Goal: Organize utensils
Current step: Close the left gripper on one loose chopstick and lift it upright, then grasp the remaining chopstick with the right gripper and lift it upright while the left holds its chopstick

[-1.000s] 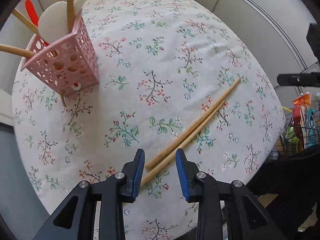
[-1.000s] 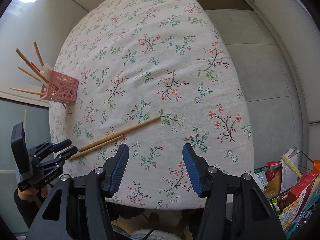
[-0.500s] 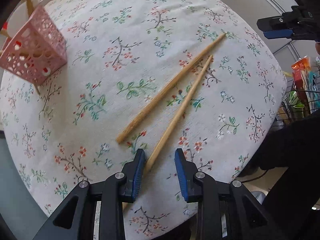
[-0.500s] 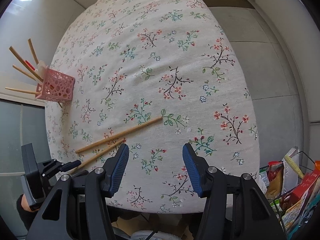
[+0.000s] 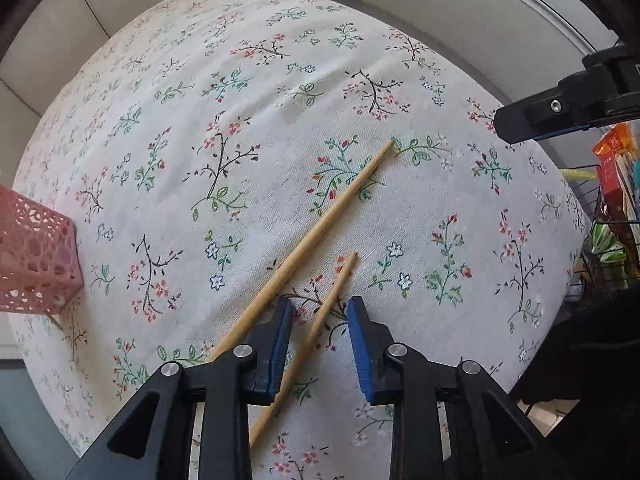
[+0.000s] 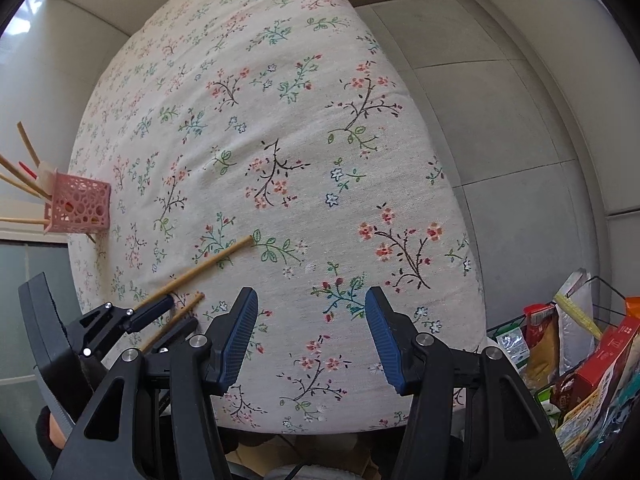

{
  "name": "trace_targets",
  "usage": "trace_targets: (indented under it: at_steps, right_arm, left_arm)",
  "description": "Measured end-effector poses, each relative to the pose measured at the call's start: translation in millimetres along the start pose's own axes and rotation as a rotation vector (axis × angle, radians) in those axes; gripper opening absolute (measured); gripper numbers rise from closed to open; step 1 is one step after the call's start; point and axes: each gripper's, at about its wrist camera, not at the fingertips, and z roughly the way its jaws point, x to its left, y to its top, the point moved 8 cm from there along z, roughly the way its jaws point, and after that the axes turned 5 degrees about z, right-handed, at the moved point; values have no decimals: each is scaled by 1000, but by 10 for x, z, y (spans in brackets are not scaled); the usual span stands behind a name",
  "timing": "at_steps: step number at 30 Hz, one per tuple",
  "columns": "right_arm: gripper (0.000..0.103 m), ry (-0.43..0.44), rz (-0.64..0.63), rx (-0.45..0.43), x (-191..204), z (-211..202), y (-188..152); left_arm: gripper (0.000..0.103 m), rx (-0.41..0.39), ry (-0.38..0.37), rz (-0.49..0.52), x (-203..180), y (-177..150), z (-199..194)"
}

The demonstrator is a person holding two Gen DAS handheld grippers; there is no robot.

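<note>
- The left gripper (image 5: 320, 340) has its two blue fingers apart, one on each side of the short chopstick (image 5: 320, 328). It is not squeezing the stick yet. The stick lies flat on the desk (image 5: 280, 120) with the flowery cloth.
- The long chopstick (image 5: 320, 224) lies just beside the short one, and its near end goes under the left-side finger (image 5: 280, 340). When the gripper shuts, I think that finger could bump it and push it away, or both sticks could get pinched in a messy way.
- The short chopstick is thin and smooth. If the fingers close only on its tip, it could tip down or slide out on the way up.
- The fingers look very low. If they press too low, they could grab the cloth and drag it, and then the sticks would roll.
- The short chopstick reaches toward the near edge of the desk. A small bump could roll it off onto the floor.
- The pink basket (image 6: 80, 208) stands well apart, at the far left edge of the desk, with other sticks poking out of it. A new stick could knock those, or push the light basket over the side.
- The right gripper (image 6: 312, 336) is wide apart and holds nothing. It hangs over the near part of the desk, well apart from both sticks.
</note>
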Motion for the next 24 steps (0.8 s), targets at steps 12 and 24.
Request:
trace_targets:
  at_steps: [12, 24]
  right_arm:
    - [59, 13, 43, 7, 60, 68, 11]
    - [59, 66, 46, 77, 692, 434, -39]
  left_arm:
    - [5, -118, 10, -107, 142, -63, -255]
    - [5, -308, 12, -369, 984, -458, -944]
